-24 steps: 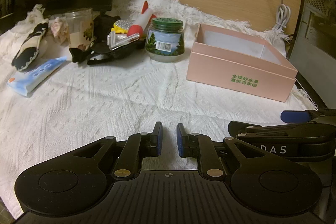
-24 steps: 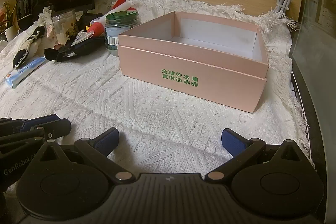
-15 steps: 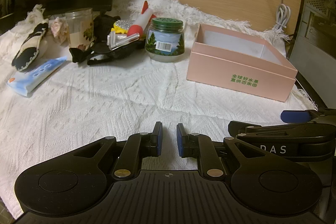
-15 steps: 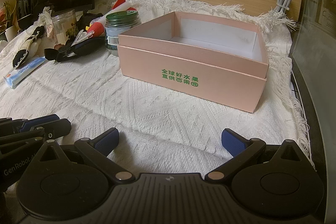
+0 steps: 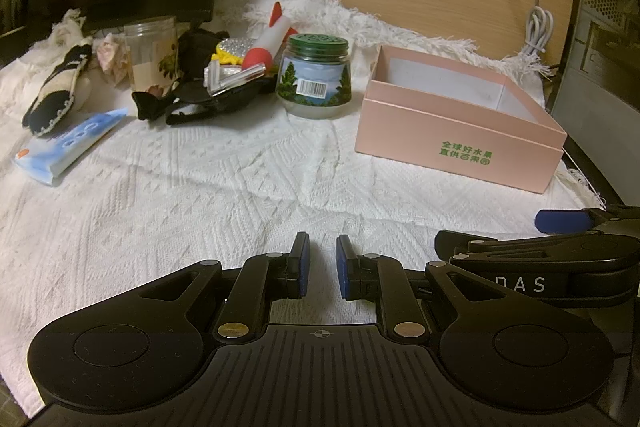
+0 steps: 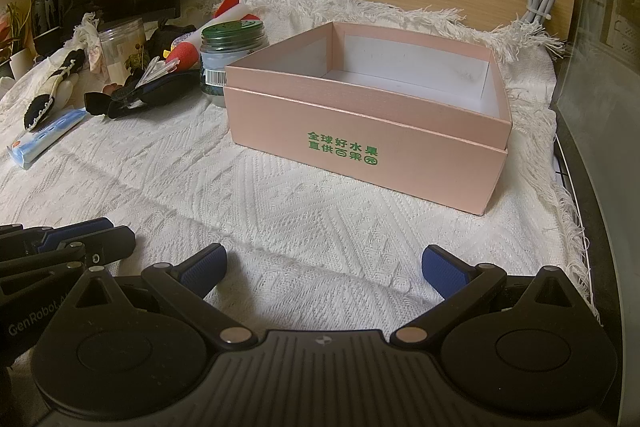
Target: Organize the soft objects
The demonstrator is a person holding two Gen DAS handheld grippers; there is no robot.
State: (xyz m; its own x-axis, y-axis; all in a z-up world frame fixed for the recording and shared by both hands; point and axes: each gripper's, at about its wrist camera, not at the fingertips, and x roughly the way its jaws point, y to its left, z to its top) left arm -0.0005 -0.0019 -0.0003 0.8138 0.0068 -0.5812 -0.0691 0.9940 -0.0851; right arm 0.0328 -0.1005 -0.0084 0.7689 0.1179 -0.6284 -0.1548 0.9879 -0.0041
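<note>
Left wrist view: nothing has changed vs 0.8 s and 0.5 s ago, same framing, so no step is under way yet. Left gripper sits low over the white cloth, fingers nearly together w/ a slim gap, holding nothing. Landmark is the pink box: it looks empty. Left of the box stands a green-lid jar; farther left is the pile w/ the red-white plush, black fabric, black-white soft toy and a tube.

Right wrist view: also static. Right gripper is spread wide, nothing between the fingers, just in front of the box. Soft items are all left of the box, none inside. Judgement: sorting hasn't begun; first pick likely goes to the pile.
</note>
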